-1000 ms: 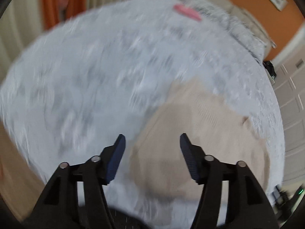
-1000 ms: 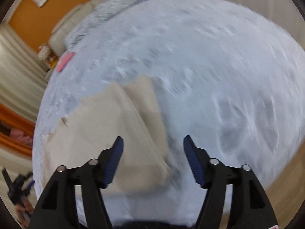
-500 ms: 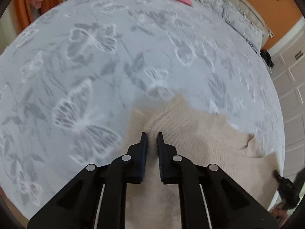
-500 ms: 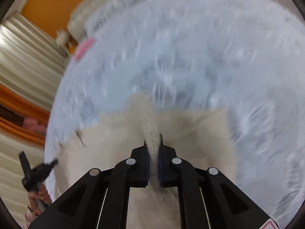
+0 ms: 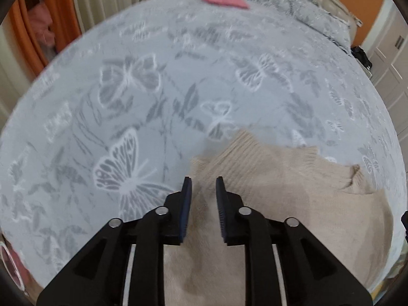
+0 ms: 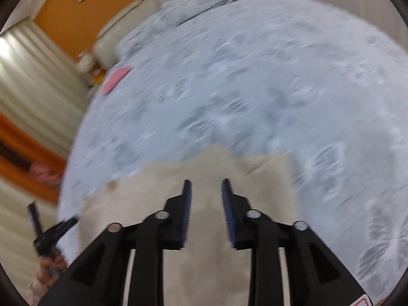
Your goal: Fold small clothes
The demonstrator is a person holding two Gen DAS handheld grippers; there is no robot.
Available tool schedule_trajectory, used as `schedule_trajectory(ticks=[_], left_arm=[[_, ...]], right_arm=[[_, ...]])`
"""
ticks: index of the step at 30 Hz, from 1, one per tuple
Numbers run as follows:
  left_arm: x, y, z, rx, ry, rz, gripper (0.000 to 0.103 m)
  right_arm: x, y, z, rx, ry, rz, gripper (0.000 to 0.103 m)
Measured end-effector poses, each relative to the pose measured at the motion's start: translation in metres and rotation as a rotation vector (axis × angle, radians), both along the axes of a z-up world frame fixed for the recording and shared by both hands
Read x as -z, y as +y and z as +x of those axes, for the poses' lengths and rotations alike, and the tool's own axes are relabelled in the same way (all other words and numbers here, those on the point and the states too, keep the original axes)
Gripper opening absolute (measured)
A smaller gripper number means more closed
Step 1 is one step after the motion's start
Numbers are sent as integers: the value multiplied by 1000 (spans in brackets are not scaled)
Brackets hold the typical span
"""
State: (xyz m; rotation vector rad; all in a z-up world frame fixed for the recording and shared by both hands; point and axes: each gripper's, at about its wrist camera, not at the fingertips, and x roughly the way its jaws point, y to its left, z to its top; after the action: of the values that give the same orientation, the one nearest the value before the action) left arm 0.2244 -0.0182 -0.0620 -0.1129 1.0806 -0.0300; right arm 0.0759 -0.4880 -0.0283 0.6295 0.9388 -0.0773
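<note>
Both claws let go of the folded knit

Left claw [image 5: 203, 178] and right claw [image 6: 206, 181] have just been opening, jaws now slightly apart with nothing pinched; the beige ribbed-knit sweater [image 5: 293, 191] lies soft and doubled on the grey butterfly-print bedspread [image 5: 153, 102], so this fold seems placed.

An orange wall [image 6: 63, 23] is showing behind a cream headboard [image 6: 119, 33]; pale curtains [image 6: 33, 81] are hanging beside a bed [image 5: 178, 81] in grey butterfly-print bedding.

Beige knit garment [image 5: 293, 204] partly folded, lying flat.
</note>
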Motion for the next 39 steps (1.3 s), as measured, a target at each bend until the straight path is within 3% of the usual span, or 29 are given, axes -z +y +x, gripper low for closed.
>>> schedule_trajectory(ticks=[3,5,6,8,9,11,13,15,18,20,23,24,28,31,34,35,36,37,39], left_arm=[[-13,-15,-12,30,-18,37,27],[-17,-23,-18,51,-14,54,27],[-20,-27,-22,62,-11,67,27],[-26,-32,-32,81,-13,79,27],[-28,-33,-36,87,-15,84,27],[-30,-36,-44,96,-14,90,27],[-31,-37,-51,96,-7,85,28],[-32,-37,-58,91,7,83,28],[-33,-35,-70,86,13,88,28],[-32,-32,-76,84,21,98,36],[-26,-23,-87,65,45,110,50],[-23,-15,-91,40,59,97,59],[-1,30,-106,-128,149,-65,73],[25,59,-115,-255,219,-147,74],[45,67,-121,-282,257,-210,74],[47,66,-123,-283,247,-227,74],[47,64,-124,-277,238,-236,70],[47,63,-124,-265,234,-250,52],[42,58,-122,-223,237,-308,23]], right_arm=[[28,14,7,-55,94,-8,28],[60,14,11,-47,238,-55,13],[61,13,8,-38,242,-57,14],[41,13,0,-10,183,-59,25],[28,14,-7,-2,143,-71,25],[17,16,-15,3,109,-76,39],[24,13,-22,11,147,-83,40],[43,7,-30,21,219,-69,36],[29,7,-51,51,170,-43,36],[16,10,-66,60,131,-72,42],[18,7,-86,92,146,-70,56],[23,5,-95,114,164,-67,58],[39,-3,-118,162,196,16,63],[51,-2,-126,169,182,96,69],[67,0,-124,170,201,151,69],[72,1,-122,178,207,173,67],[77,0,-121,190,197,215,58],[78,1,-122,200,173,249,16],[73,-1,-124,226,134,288,14]])
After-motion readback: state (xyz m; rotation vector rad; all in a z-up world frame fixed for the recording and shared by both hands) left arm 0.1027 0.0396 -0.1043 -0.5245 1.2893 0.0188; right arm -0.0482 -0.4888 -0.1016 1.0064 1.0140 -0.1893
